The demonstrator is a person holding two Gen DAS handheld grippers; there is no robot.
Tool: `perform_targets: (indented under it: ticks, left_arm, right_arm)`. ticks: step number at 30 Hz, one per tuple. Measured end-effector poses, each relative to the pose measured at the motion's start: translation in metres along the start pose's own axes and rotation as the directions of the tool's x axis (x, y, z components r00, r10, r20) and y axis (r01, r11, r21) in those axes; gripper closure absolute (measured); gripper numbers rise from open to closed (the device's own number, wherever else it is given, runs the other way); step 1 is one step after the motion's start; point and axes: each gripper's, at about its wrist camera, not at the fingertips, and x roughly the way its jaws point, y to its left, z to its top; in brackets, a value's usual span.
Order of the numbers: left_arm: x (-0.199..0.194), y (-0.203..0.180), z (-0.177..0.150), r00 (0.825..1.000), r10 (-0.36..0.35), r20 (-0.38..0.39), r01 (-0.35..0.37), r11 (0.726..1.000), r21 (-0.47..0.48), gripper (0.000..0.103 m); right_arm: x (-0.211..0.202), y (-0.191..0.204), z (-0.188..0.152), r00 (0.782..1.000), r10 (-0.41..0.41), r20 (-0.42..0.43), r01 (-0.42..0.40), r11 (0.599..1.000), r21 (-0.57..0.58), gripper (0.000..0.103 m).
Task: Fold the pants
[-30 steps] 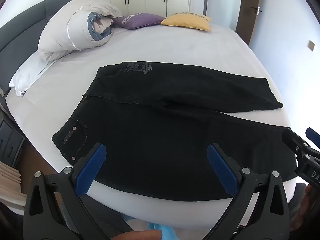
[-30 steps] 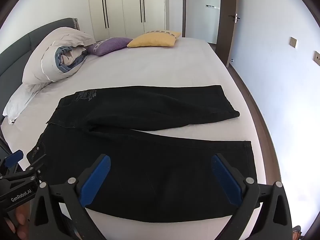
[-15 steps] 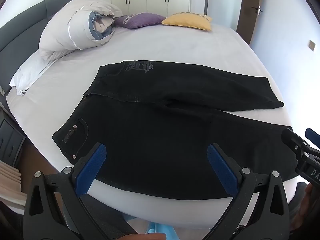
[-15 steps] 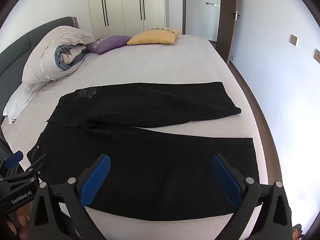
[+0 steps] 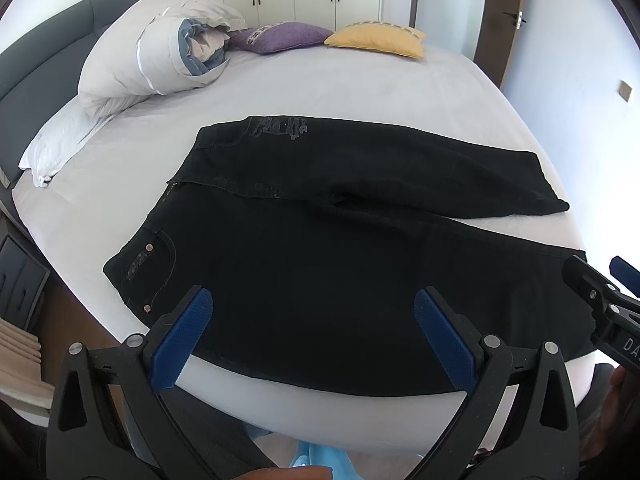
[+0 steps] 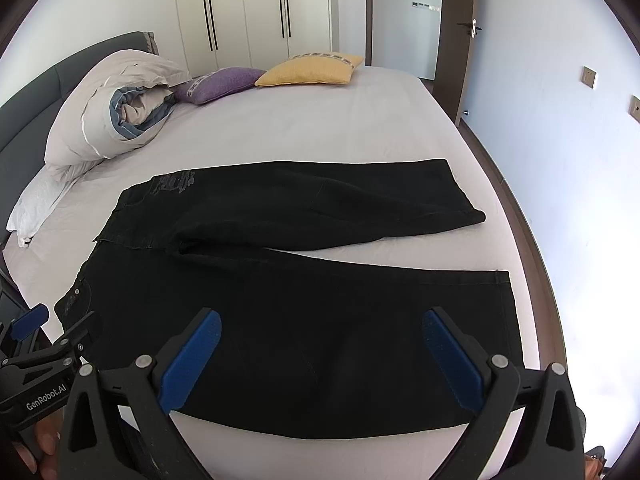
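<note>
Black pants (image 5: 320, 240) lie spread flat on the white bed (image 5: 340, 88), waist to the left, both legs running to the right and slightly apart. They also show in the right wrist view (image 6: 300, 300). My left gripper (image 5: 314, 312) is open and empty, hovering over the near leg by the bed's front edge. My right gripper (image 6: 320, 336) is open and empty over the near leg, closer to the hem (image 6: 508, 300). Each gripper shows at the edge of the other's view: the right one (image 5: 600, 300) and the left one (image 6: 44, 344).
A rolled duvet and pillows (image 5: 160, 56) sit at the far left by the grey headboard. A purple cushion (image 5: 280, 36) and a yellow cushion (image 5: 376, 38) lie at the far end. Wardrobes stand behind, a wall and door to the right.
Both grippers have shifted slightly; the pants sit a little lower and closer in the views. Nothing was taken hold of.
</note>
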Motion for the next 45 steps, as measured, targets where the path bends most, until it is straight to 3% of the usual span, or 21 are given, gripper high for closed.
perform_targets:
  ticks: [45]
  left_arm:
    - [0.004, -0.004, -0.009, 1.000, 0.000, -0.008, 0.000, 1.000, 0.002, 0.000]
  right_arm:
    - [0.003, -0.001, -0.001, 1.000, 0.007, -0.009, -0.007, 1.000, 0.005, 0.000]
